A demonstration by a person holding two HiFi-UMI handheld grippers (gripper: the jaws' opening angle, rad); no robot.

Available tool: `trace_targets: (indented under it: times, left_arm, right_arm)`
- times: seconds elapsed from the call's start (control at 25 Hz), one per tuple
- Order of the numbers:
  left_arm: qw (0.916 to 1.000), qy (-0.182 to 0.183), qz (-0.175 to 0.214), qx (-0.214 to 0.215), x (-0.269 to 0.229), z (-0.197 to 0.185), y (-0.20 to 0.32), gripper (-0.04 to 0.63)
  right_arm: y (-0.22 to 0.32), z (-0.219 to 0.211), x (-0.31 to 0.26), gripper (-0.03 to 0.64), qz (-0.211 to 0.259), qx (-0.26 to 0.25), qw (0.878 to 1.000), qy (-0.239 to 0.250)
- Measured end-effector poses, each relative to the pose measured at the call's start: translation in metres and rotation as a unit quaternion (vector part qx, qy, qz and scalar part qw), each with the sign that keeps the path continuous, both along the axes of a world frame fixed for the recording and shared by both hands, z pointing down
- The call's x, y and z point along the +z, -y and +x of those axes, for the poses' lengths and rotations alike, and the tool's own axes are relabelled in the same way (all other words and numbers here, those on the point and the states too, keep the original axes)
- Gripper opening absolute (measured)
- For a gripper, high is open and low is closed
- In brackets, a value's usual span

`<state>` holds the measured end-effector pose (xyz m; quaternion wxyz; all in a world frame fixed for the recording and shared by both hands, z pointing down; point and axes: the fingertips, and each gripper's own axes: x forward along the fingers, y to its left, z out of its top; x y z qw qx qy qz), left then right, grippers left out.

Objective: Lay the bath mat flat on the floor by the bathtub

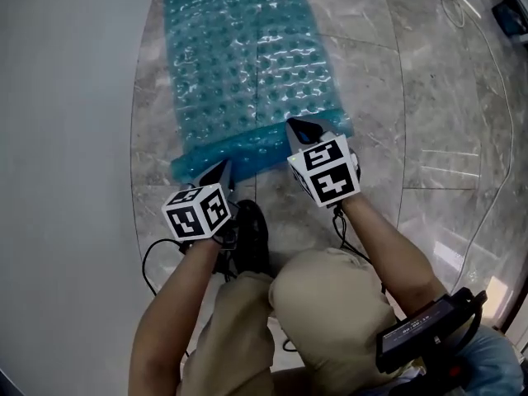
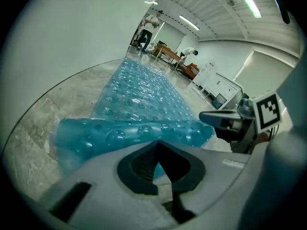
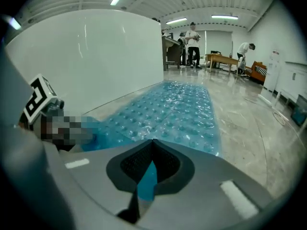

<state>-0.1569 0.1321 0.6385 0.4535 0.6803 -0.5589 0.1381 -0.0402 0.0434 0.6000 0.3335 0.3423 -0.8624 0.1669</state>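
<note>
We hold our left gripper (image 1: 221,172) closed tight on the near edge of the bath mat (image 1: 247,64), close to its left corner. The left gripper view shows a sliver of blue pinched where the jaws meet. Our right gripper (image 1: 302,129) is clamped just as tight on the same edge near the right corner, with blue mat showing between its jaws in the right gripper view.

Between the two grippers the near edge is lifted off the floor (image 1: 429,97) and curls over in a soft roll. Beyond that roll the mat stretches away from us, its bubbled surface lying on the grey marbled tiles. Its left long side runs just beside the curved white bathtub (image 1: 66,139). A thin cable (image 1: 495,64) lies on the tiles, well apart to the right.
</note>
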Motion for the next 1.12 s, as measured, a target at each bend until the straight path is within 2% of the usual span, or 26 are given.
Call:
trace_targets:
  times: [0.12, 0.24, 0.4, 0.52, 0.68, 0.76, 0.84, 0.96, 1.12]
  left_arm:
    - [0.9999, -0.007, 0.007, 0.011, -0.004, 0.008, -0.009, 0.008]
    - [0.9993, -0.022, 0.029, -0.003, -0.015, 0.006, -0.005, 0.008]
    - [0.9982, -0.024, 0.051, -0.022, -0.036, -0.004, -0.017, 0.009]
    - [0.9979, -0.024, 0.058, -0.016, -0.057, -0.012, -0.029, 0.009]
    - [0.9988, -0.003, 0.050, 0.000, -0.056, -0.015, -0.043, 0.008]
    - [0.9986, 0.010, 0.051, 0.007, -0.052, -0.009, -0.041, 0.008]
    - [0.9976, 0.018, 0.066, -0.007, -0.057, -0.011, -0.026, 0.008]
    - [0.9965, 0.006, 0.076, -0.035, -0.052, -0.013, -0.010, 0.008]
    - [0.9967, -0.018, 0.071, -0.035, -0.023, -0.005, -0.001, 0.008]
  right_arm:
    - [-0.003, 0.001, 0.017, 0.008, 0.007, -0.012, 0.999, -0.051]
    - [-0.008, 0.006, 0.035, 0.006, 0.005, -0.020, 0.997, -0.077]
    - [-0.012, 0.011, 0.058, 0.007, -0.004, -0.016, 0.997, -0.070]
    - [-0.004, 0.015, 0.066, 0.006, -0.005, -0.009, 0.997, -0.072]
    - [-0.004, 0.012, 0.068, 0.007, -0.028, -0.009, 0.999, -0.043]
    - [-0.010, 0.011, 0.063, 0.006, -0.023, -0.012, 0.999, -0.034]
    - [-0.010, 0.012, 0.053, 0.008, -0.002, -0.010, 1.000, -0.025]
    - [-0.028, 0.021, 0.048, 0.006, 0.005, -0.001, 0.999, -0.034]
    - [-0.070, 0.036, 0.062, 0.006, -0.017, -0.004, 0.998, -0.054]
